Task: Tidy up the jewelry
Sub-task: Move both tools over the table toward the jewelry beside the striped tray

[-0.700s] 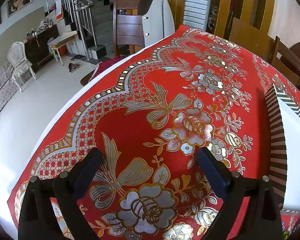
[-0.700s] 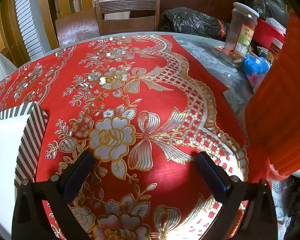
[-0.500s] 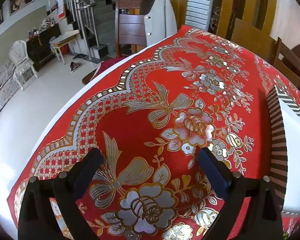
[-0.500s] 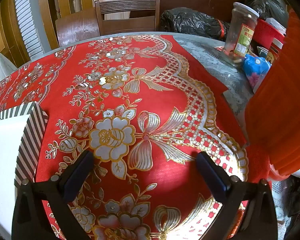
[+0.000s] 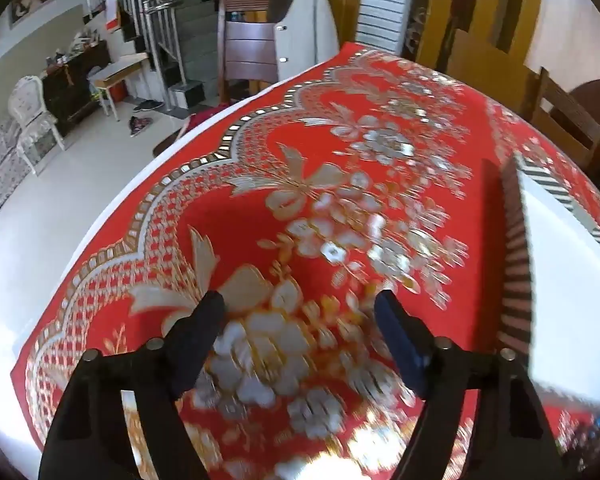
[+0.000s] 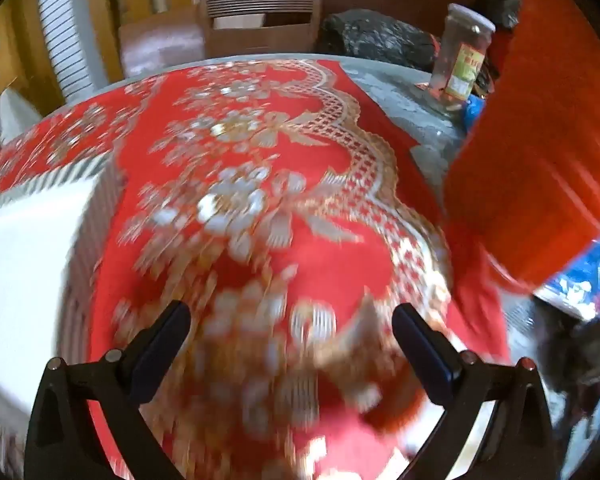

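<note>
A white box with black-and-white striped sides (image 5: 560, 280) lies on the red floral tablecloth (image 5: 320, 200), to the right of my left gripper (image 5: 300, 312). The same box (image 6: 28, 260) shows at the left of my right gripper (image 6: 292, 320). Both grippers are open and empty, hovering over the cloth. No jewelry is visible in either view. Both views are motion-blurred near the fingers.
A glass jar with a label (image 6: 464, 60) stands at the far right of the table beside a black bag (image 6: 376, 40) and a red cloth mass (image 6: 548, 140). Wooden chairs (image 5: 256, 52) (image 6: 260, 20) stand at the far table edge. The table edge drops to the floor on the left (image 5: 60, 208).
Both grippers have moved: the views shifted and blurred, the box now looms larger and closer in the right wrist view. The left gripper's jaws look somewhat narrower than before.
</note>
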Demonstrator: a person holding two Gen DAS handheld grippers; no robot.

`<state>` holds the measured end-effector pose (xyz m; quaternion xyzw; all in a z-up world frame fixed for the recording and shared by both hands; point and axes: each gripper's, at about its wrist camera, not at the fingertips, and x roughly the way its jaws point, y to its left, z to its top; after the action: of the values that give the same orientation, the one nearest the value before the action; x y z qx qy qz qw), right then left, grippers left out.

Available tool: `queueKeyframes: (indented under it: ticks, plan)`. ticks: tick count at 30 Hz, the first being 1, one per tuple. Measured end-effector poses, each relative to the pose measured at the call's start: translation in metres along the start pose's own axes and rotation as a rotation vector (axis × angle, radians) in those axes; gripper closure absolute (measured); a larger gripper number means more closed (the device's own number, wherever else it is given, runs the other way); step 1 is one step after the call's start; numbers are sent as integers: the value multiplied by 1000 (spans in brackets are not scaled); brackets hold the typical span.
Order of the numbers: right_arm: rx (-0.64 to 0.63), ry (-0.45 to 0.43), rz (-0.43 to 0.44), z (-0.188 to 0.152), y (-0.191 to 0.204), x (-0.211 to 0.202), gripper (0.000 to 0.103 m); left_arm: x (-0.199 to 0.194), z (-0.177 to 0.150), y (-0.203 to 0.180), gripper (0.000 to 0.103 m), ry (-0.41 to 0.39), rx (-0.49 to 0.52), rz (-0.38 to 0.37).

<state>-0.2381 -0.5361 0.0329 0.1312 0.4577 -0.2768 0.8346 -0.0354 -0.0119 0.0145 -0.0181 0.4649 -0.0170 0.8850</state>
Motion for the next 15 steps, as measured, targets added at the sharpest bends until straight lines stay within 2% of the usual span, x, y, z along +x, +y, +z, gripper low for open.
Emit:
queueKeyframes:
  ticks: [4,6,15]
  plan:
    - [7,-72,56,-19,2,-51,0,-30,-8,-1,34,-55,11,-15]
    - [31,-108,123,-33,4,-72,0,-45,-12,-2,34,-79,21,-30]
    - [-24,-162,223,-63,47,-116,0,-95,-33,-19,34,-143,95,-57]
